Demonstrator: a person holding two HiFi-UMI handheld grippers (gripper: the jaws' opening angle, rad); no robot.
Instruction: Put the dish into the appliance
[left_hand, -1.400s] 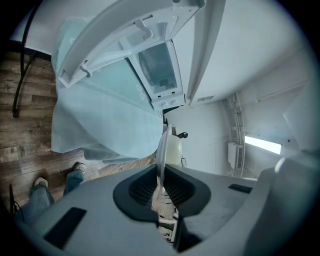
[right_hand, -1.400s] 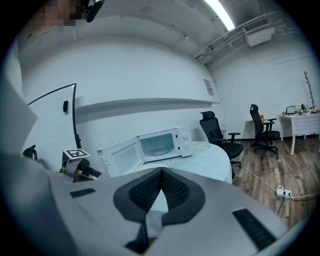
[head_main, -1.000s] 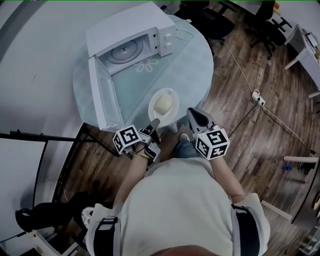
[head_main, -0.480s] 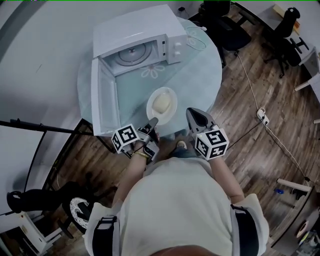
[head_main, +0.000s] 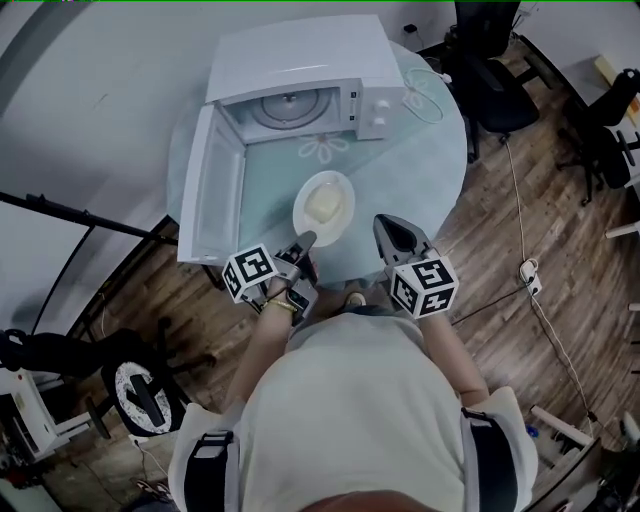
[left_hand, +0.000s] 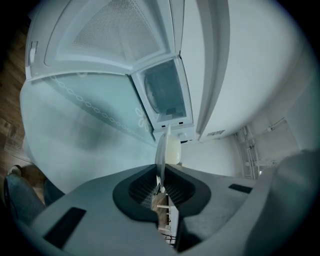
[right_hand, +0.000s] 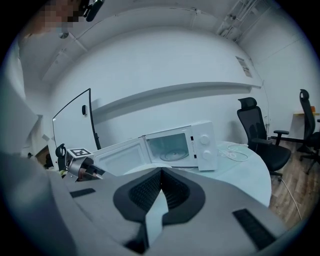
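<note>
Wood flooring surrounds a round glass counter that carries a white microwave at its far side. Its door is swung fully open to the left, and the cavity with its turntable faces you. The dish, white with a pale lump of food on it, is over the near middle of the counter, in front of the cavity and slightly right of it. Your left gripper has its jaws clamped on the near rim, a hold that keeps the pads off the food. Whether the dish rests on the glass or is lifted cannot be told. Your right gripper hovers just right of the dish, jaws closed on nothing, seemingly in reserve. The way to the cavity is bare glass, bounded by the door on the left. A coiled cable lies right of the microwave, clear of that path.
</note>
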